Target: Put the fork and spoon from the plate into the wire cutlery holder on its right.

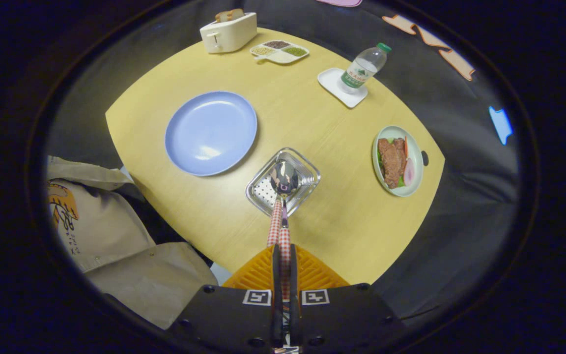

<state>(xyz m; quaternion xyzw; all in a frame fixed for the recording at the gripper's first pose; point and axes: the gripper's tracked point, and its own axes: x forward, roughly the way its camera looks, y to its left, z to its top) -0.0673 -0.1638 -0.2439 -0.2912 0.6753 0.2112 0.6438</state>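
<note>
My gripper is shut on the red-checked handle of a spoon. The spoon points straight ahead of the fingers and hangs high above the table. Its shiny bowl sits over the opening of the metal cutlery holder, which I see from above; I cannot tell how deep the bowl reaches. Two checked strips show side by side at the handle, so a second utensil may be there. Left of the holder lies the round blue plate with nothing on it.
The round yellow table also carries a white toaster and a divided snack dish at the far side, a water bottle on a white coaster, and a plate of meat right of the holder. A person in beige clothing stands at the near left.
</note>
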